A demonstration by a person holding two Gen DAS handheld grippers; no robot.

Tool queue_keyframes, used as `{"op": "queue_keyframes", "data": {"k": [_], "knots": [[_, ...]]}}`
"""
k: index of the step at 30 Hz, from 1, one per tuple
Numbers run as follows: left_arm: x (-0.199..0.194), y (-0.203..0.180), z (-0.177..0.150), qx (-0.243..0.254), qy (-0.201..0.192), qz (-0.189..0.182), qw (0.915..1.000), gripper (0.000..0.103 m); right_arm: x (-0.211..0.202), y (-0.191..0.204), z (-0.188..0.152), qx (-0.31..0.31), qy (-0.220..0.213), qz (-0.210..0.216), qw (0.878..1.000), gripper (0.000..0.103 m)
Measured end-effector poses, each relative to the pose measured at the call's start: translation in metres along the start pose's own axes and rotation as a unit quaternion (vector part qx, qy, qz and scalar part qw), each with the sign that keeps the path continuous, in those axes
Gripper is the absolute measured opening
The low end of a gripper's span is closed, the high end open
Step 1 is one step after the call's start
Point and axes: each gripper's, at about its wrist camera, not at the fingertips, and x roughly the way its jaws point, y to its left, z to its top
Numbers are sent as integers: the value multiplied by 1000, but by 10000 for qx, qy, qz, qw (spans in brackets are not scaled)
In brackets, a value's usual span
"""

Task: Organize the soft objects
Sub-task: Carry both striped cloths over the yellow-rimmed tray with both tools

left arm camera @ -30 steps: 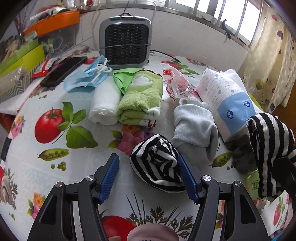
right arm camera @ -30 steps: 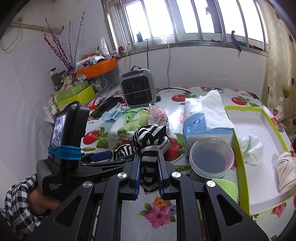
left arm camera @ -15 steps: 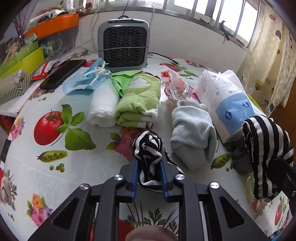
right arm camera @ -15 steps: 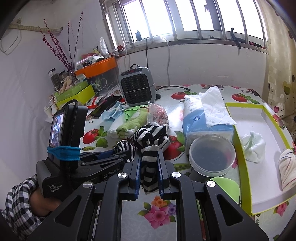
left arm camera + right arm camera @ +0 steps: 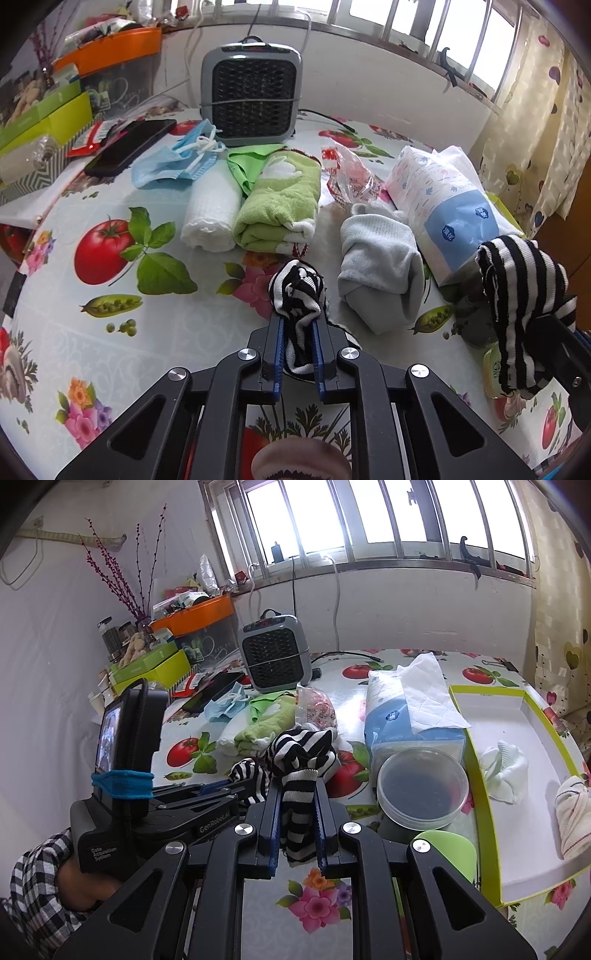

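From the left wrist camera, the left gripper (image 5: 298,334) has its blue-padded jaws just closed in on a black-and-white striped knit sock (image 5: 298,291), and the pads now pinch it, its bunched end sticking out ahead of the fingertips over the fruit-and-flower printed tablecloth (image 5: 110,325). Just beyond lie a rolled white waffle towel (image 5: 210,210) touching a rolled green terry towel (image 5: 280,206), and to their right a balled pale grey sock (image 5: 380,269) beside a soft white-and-blue tissue pack (image 5: 447,206). A blue face mask (image 5: 173,166) lies before a grey fan heater (image 5: 253,99). At the right edge a second striped sock (image 5: 521,295) hangs in the other tool.

From the right wrist camera, the right gripper (image 5: 297,814) is nearly closed, its pads clamping the second striped sock (image 5: 299,771), whose free end bunches above the fingertips, off the cloth. To the left, the left gripper (image 5: 221,794) holds its striped sock (image 5: 251,775) just beside it. To the right stand a clear round plastic tub (image 5: 421,790), the tissue pack (image 5: 402,716), and a shallow white tray with lime-green rim (image 5: 476,768) holding a white cloth bundle (image 5: 506,771) and a cream striped bundle (image 5: 574,812). A checked sleeve (image 5: 33,882) shows lower left.
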Motion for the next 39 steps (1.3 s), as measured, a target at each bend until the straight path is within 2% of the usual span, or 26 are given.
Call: {"op": "queue_keyframes", "data": {"k": [16,25,33,39], "knots": [[-58,-28,8,268,-526,-236,9980,12,-39,-4,2,-26,-309,-39,9995,15],[-70,-57,17,499,-573,-522,9957,12,-61,-24,4,118,-481,-197,9986,15],[-73,-90,31,745,-633,-844,9916,12,-87,-56,-2,346,-658,-573,9956,16],[-64,-117,44,895,-540,-1120,9882,12,-98,-89,-11,612,-594,-992,9914,16]]}}
